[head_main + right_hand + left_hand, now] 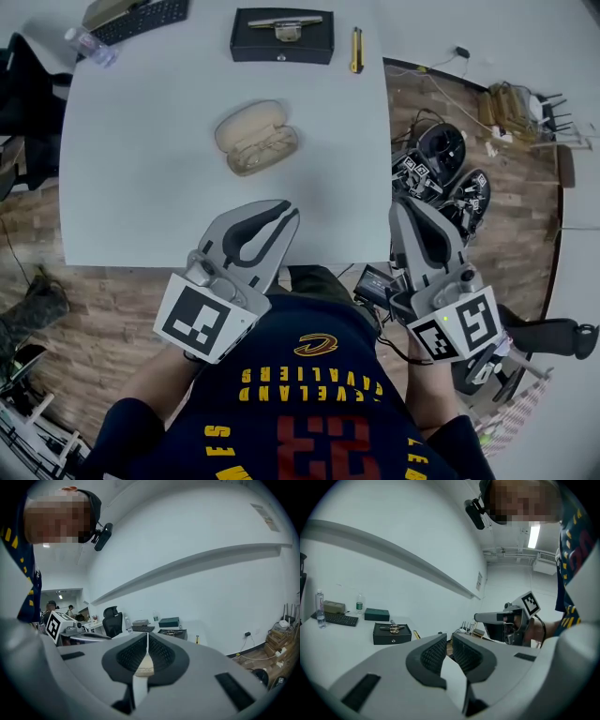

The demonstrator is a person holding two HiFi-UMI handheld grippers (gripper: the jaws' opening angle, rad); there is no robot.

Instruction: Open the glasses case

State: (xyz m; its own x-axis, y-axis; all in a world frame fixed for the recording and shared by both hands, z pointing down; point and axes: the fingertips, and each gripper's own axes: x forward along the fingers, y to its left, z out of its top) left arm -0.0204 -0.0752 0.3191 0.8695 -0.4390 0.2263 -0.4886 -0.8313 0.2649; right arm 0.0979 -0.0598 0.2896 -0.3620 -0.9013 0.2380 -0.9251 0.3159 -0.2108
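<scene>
1. Head view, table (141,178): a white, matt slab with rounded corners, standing on a wood-plank floor (112,291).
2. Head view, glasses case (256,138): a beige oval clamshell with a smooth shell. Its lid is swung open and spectacles (265,147) lie in the tray. It sits mid-table, well apart from both grippers.
3. Head view, far edge: a rectangular black box (282,37) has a metallic piece lying on top. A slim yellow tool (357,49) lies just beside it on the right. A dark keyboard (141,21) and a clear plastic bottle (91,45) occupy the far left corner.
4. Head view, left gripper (284,210) and right gripper (401,206): both are grey moulded shells with black inner lining. Each carries a marker cube (202,321) at the rear. The left one is over the table's near edge and the right one is just off the near right corner. Both are in front of the person's dark jersey (309,412).
5. Left gripper view: the ribbed black pads are drawn close with only a narrow slit between them, and nothing is in it (the other gripper shows beyond, to the right).
6. Right gripper view: the pads all but meet, leaving a hairline gap, and grip nothing. A beige sliver shows through the gap, too little to identify. A black office chair (112,620) stands behind.
</scene>
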